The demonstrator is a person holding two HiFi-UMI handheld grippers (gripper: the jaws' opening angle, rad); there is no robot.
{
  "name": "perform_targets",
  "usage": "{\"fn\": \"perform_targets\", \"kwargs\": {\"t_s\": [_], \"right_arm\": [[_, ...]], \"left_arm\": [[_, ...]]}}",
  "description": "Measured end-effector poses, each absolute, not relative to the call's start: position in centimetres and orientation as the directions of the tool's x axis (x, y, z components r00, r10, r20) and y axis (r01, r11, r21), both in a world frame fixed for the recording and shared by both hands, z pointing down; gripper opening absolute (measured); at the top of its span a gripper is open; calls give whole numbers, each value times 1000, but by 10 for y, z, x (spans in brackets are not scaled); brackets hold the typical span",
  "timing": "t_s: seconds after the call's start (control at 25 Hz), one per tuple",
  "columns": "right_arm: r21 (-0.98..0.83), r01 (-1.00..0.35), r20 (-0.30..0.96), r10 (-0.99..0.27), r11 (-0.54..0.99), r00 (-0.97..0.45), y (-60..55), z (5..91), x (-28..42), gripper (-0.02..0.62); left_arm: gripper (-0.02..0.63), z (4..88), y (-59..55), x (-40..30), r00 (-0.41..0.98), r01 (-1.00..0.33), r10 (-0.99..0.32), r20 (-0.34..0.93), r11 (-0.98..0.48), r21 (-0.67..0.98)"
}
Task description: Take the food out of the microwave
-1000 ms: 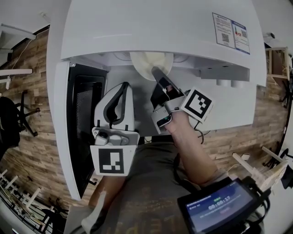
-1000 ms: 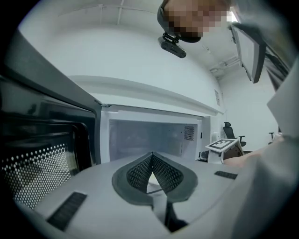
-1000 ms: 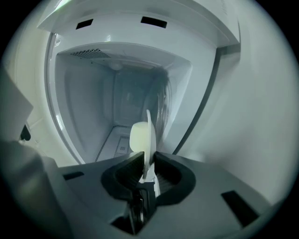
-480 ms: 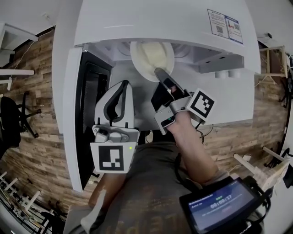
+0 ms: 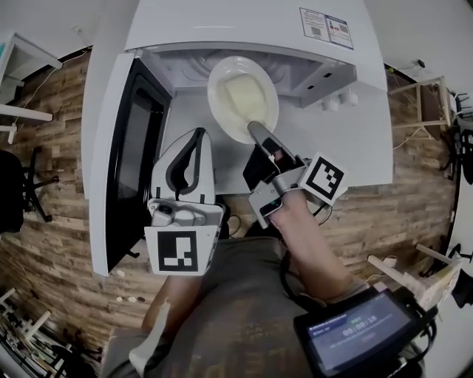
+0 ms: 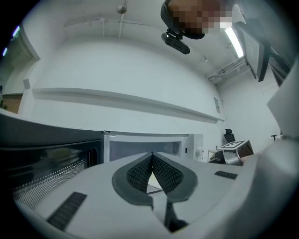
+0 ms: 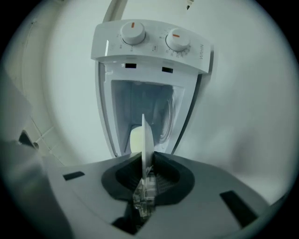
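A white plate point(image 5: 222, 85) carrying a pale block of food point(image 5: 245, 97) hangs just in front of the open white microwave point(image 5: 222, 22). My right gripper point(image 5: 253, 127) is shut on the plate's near rim. In the right gripper view the plate point(image 7: 146, 140) stands edge-on between the pads, with the food point(image 7: 135, 139) on its left side, and the right gripper point(image 7: 145, 158) clamps it. My left gripper point(image 5: 199, 133) floats to the left of the plate, apart from it. Its jaws meet at the tips in the left gripper view, where the left gripper point(image 6: 152, 155) holds nothing.
The microwave door point(image 5: 124, 148) stands swung open at the left, close beside my left gripper. Two dials point(image 7: 132, 31) sit on the control panel. The microwave rests on a white table point(image 5: 362, 148) over a wood floor. A screen device point(image 5: 362, 336) is strapped near my right arm.
The plate has come out of the microwave cavity toward me, held by my right gripper. Both grippers have drawn back a little from the microwave.
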State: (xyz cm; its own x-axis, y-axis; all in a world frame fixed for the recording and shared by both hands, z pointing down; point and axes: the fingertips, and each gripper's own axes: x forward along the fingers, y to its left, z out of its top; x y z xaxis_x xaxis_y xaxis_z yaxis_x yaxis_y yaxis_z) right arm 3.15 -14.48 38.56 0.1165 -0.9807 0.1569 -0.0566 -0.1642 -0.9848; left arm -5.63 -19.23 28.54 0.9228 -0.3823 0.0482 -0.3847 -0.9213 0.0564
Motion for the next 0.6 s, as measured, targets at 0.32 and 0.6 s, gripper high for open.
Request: {"fn": "perform_targets", "kwargs": {"t_s": [0.32, 0.6], "right_arm": [[-980, -76, 183, -982, -186, 42, -84, 392, 22, 60], [-972, -69, 227, -974, -227, 2, -38, 419, 6, 61]], "left_arm": [[8, 295, -113, -80, 891, -453, -446, 90, -886, 95], [8, 310, -71, -99, 867, -496, -486, 109, -864, 91]]}}
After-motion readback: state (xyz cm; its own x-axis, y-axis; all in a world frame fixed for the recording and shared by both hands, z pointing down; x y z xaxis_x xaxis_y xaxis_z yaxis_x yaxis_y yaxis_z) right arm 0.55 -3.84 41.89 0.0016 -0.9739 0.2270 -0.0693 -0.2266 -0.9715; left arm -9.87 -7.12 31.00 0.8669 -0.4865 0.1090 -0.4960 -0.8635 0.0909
